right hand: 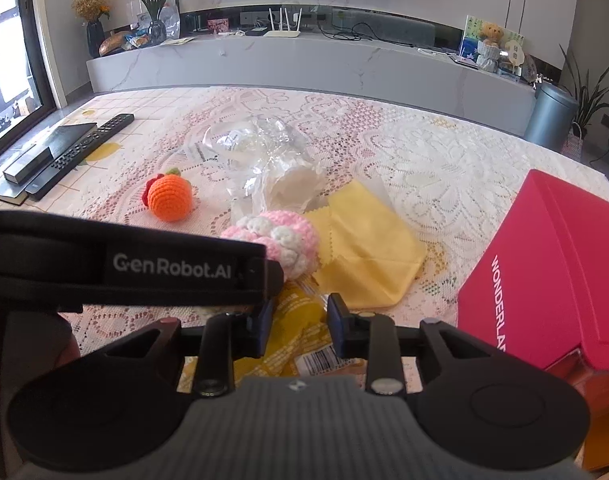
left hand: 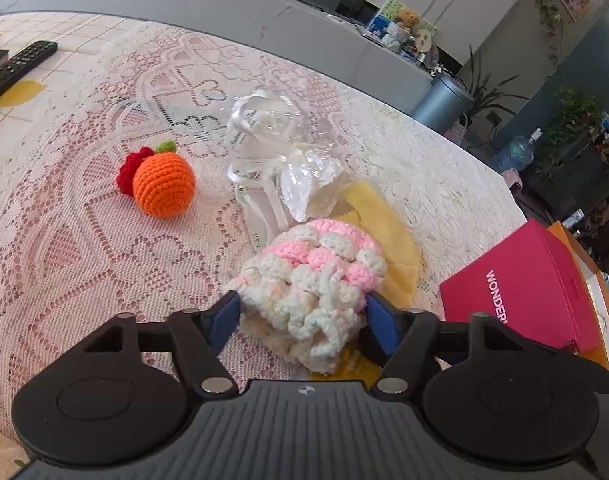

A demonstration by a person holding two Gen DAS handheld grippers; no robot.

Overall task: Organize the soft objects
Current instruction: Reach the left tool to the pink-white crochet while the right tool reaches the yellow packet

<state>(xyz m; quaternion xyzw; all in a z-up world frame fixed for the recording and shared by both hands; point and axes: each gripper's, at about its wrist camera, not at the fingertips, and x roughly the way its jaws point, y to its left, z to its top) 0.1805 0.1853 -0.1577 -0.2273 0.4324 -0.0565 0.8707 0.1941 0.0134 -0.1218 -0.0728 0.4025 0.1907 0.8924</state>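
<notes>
Left gripper point(left hand: 302, 316): the blue pads are set on either side of the pink-and-white crocheted piece point(left hand: 316, 280), jaws fairly wide; both pads appear to touch the yarn, so a grip on it is judged likely.
Right gripper point(right hand: 298, 330): jaws stand narrow, over the yellow printed packet point(right hand: 300, 340); whether the pads press it cannot be told.
Crocheted piece: it lies toward the near edge of the table, partly on the yellow cloth point(right hand: 364, 248) and partly over the packet.
Crocheted orange point(left hand: 163, 187): it is seen alone on the lace tablecloth point(left hand: 64, 248), well apart from the grippers, toward the left side of the table; a small red crocheted bit point(left hand: 128, 172) is attached beside it.
Clear plastic bag point(left hand: 272, 148): it is crumpled near the middle of the table, just beyond the crocheted piece, mouth not plainly shown.
Pink box point(right hand: 544, 280): it is closed as far as can be seen, at the right edge of the table.
Remote control point(right hand: 80, 156): it is left at the far left corner, outside the work.
Done so far: nothing is seen gathered; the soft items are scattered.
Left to do: the crocheted piece is judged the item in hand; the orange and the cloth remain untouched.
Progress: early, as judged from the layout.
</notes>
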